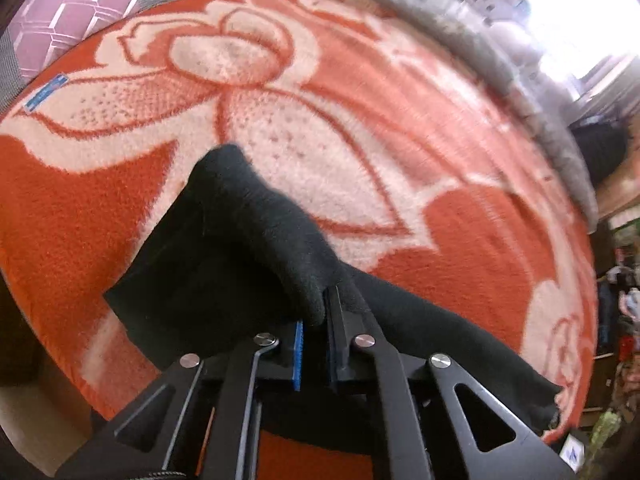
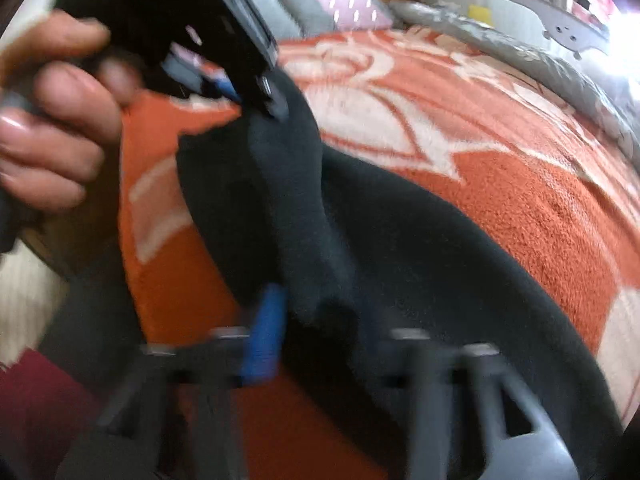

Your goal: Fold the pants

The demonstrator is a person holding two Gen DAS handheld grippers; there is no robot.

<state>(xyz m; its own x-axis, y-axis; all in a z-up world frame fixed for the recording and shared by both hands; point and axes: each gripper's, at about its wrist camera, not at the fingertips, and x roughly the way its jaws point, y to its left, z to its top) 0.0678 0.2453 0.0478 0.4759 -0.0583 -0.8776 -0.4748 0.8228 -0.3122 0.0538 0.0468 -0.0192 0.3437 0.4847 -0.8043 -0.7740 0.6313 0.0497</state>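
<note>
On the orange-and-cream flowered blanket [image 1: 400,128] lie the black pants [image 1: 224,248], partly lifted off it. Left wrist view: a bunched fold of the pants rises into the left gripper [image 1: 314,312], whose blue-padded fingers are pressed together on the cloth. One flat corner of the fabric rests on the blanket to the left; another length trails off to the right edge.

Right wrist view, blurred: the pants [image 2: 400,248] drape from the left gripper [image 2: 272,108] at upper left down to the right gripper [image 2: 316,320]. Fabric sits between its fingers; one blue pad [image 2: 266,336] shows, the other is hidden, so clamped or not cannot be told. The left hand [image 2: 56,120] holds the left gripper's handle. A grey quilt [image 1: 536,92] borders the blanket's far side.
</note>
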